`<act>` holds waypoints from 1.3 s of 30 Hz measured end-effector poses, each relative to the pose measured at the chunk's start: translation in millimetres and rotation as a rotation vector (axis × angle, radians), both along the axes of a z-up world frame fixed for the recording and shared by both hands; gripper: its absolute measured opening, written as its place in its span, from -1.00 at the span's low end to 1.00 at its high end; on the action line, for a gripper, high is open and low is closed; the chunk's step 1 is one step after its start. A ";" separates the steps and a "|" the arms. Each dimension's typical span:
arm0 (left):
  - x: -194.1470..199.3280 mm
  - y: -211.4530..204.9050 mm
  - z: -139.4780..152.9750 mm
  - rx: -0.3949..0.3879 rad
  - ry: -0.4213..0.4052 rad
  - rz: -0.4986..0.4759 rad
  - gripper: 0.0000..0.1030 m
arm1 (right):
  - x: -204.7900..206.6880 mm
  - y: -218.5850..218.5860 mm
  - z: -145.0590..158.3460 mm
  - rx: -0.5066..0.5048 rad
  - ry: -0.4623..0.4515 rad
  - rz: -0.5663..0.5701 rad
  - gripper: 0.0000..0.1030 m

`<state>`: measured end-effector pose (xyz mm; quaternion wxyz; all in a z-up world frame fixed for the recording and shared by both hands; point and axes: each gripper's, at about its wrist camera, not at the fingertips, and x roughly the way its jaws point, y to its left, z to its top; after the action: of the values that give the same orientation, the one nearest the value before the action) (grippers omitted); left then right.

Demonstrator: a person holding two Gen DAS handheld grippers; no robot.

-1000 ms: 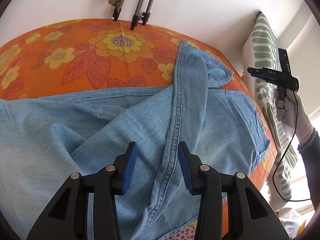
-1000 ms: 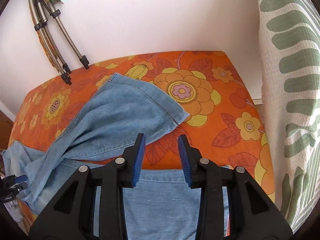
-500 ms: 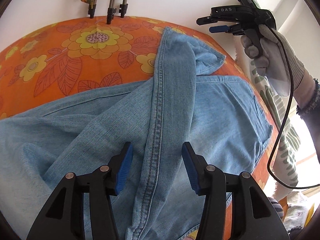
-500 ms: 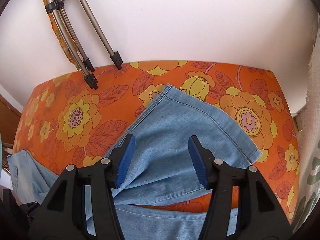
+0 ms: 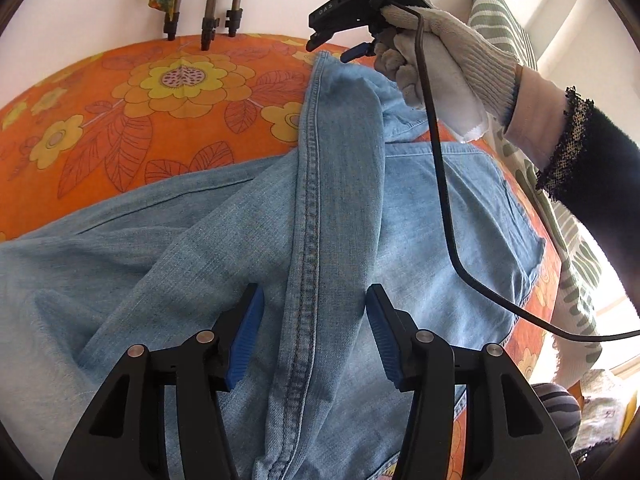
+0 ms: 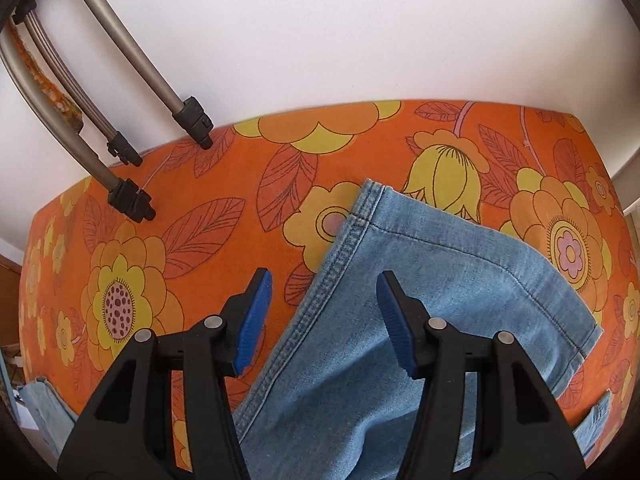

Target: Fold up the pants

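1. The left gripper (image 5: 314, 334), jaws apart and just widened, straddles the seam of the jeans (image 5: 240, 248) spread on the floral cover (image 5: 120, 120); nothing is clamped. Sink onto the seam before closing.
2. The right gripper (image 6: 324, 318), jaws likewise just opened and holding nothing, hangs over the leg hem (image 6: 460, 248). Pinch near that hem corner.
3. Lift both together, I judge, so the leg folds flat.
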<state>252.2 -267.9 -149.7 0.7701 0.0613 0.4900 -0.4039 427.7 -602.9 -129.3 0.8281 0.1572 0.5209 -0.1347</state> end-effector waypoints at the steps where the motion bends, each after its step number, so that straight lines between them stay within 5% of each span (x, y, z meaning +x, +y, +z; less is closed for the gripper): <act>1: -0.1 0.2 0.3 -0.002 -0.002 -0.002 0.01 | 2.9 2.4 -3.1 -0.013 0.011 0.001 0.12; 11: -1.8 -1.4 2.2 0.006 -0.018 -0.009 -0.04 | 12.1 15.0 -24.2 -0.096 0.096 -0.013 0.05; 15: -1.6 0.1 2.2 0.023 -0.031 0.002 -0.26 | 5.6 9.5 -22.6 -0.109 0.092 -0.034 -0.43; 17: 0.0 2.9 2.2 0.014 -0.021 0.008 -0.47 | 0.9 4.2 -21.7 -0.089 0.078 -0.028 -0.83; 20: 0.4 4.0 -1.2 0.008 0.020 0.001 -0.74 | -8.0 -5.8 -21.3 -0.029 0.064 -0.038 -0.88; 27: -8.9 2.6 2.0 0.027 -0.004 0.006 -0.73 | -46.1 -25.3 5.5 0.042 -0.044 -0.069 -0.90; 32: -17.8 3.3 7.9 0.048 -0.051 0.011 -0.11 | -73.9 -30.9 46.4 0.038 -0.119 -0.063 -0.90; 39: -28.6 -5.0 7.6 0.115 -0.146 -0.007 -0.08 | -123.6 -41.4 88.3 0.045 -0.188 -0.064 -0.90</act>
<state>223.5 -273.0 -142.0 0.7975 0.1362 0.4547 -0.3724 304.1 -644.2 -40.9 0.8649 0.2044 0.4384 -0.1338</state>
